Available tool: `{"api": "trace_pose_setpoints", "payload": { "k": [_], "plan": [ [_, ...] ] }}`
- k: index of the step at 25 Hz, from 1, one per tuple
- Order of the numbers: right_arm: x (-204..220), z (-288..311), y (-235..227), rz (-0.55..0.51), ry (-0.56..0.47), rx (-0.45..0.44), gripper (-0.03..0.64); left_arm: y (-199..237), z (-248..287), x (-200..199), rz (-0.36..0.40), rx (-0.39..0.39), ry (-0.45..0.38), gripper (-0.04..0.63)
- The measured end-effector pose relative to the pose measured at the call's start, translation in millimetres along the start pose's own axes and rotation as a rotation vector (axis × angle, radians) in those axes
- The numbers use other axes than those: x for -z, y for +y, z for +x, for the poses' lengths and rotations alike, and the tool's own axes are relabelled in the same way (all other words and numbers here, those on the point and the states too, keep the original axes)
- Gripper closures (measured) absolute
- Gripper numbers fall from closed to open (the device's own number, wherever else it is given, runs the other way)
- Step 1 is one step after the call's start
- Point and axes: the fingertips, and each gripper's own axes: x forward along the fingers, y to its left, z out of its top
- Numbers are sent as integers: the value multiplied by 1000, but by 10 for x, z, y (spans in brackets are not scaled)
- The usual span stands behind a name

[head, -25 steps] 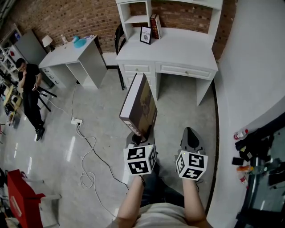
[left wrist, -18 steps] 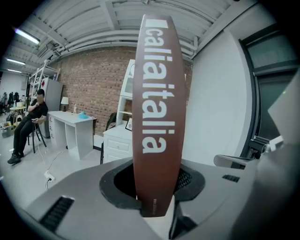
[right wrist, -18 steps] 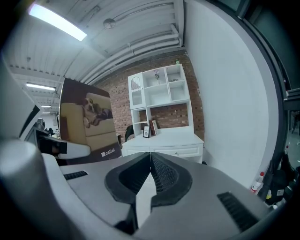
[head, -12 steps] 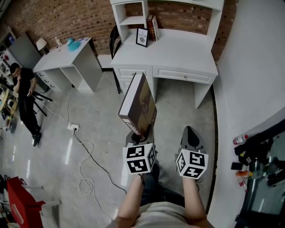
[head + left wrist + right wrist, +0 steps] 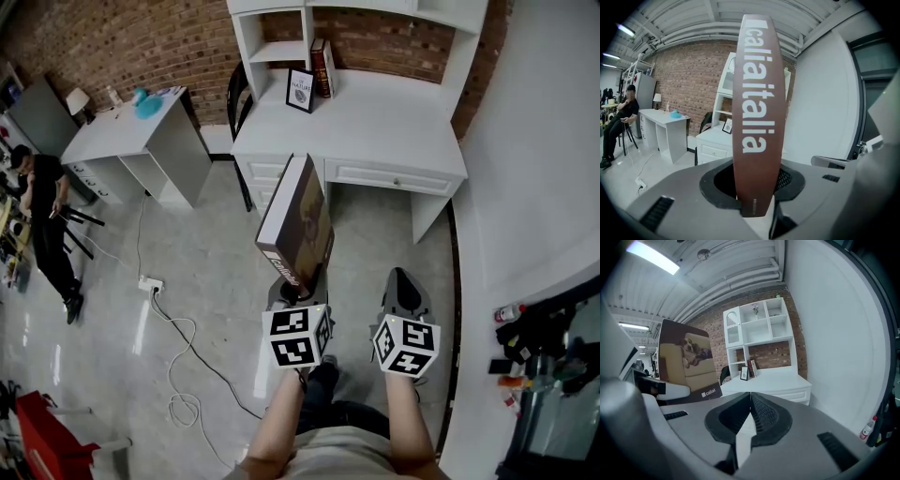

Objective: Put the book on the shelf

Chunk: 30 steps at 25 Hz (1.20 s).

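As I walk the rig forward, the white desk (image 5: 384, 117) and its shelf (image 5: 279, 52) sit larger and lower in the head view than a second ago, so the gap to the goal is closing. The left gripper (image 5: 753, 190) keeps its jaws clamped on the lower end of the book (image 5: 295, 217), which stands upright over open floor, still well short of the desk. The right gripper (image 5: 750, 401) rides beside it, jaws pressed together on nothing. I judge the carry to be in hand; the final approach and the placing next to the standing books (image 5: 322, 66) remain.
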Motion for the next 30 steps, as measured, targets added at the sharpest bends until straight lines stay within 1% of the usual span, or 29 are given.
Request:
{"api": "trace_pose_setpoints", "payload": {
  "k": [6, 11, 17, 24, 30],
  "plan": [
    [-91, 399, 125, -10, -4, 17, 600, 239, 328, -172, -3, 16, 0, 446],
    [-103, 621, 158, -23, 12, 27, 600, 333, 537, -227, -12, 34, 12, 446],
    [-129, 800, 195, -32, 27, 28, 600, 410, 695, -262, -17, 35, 31, 446],
    [-178, 1110, 42, -31, 36, 13, 600, 382, 1029, -320, -21, 23, 39, 446],
    [-366, 1555, -119, -35, 31, -14, 600, 339, 1453, -497, -20, 5, 40, 446]
  ]
}}
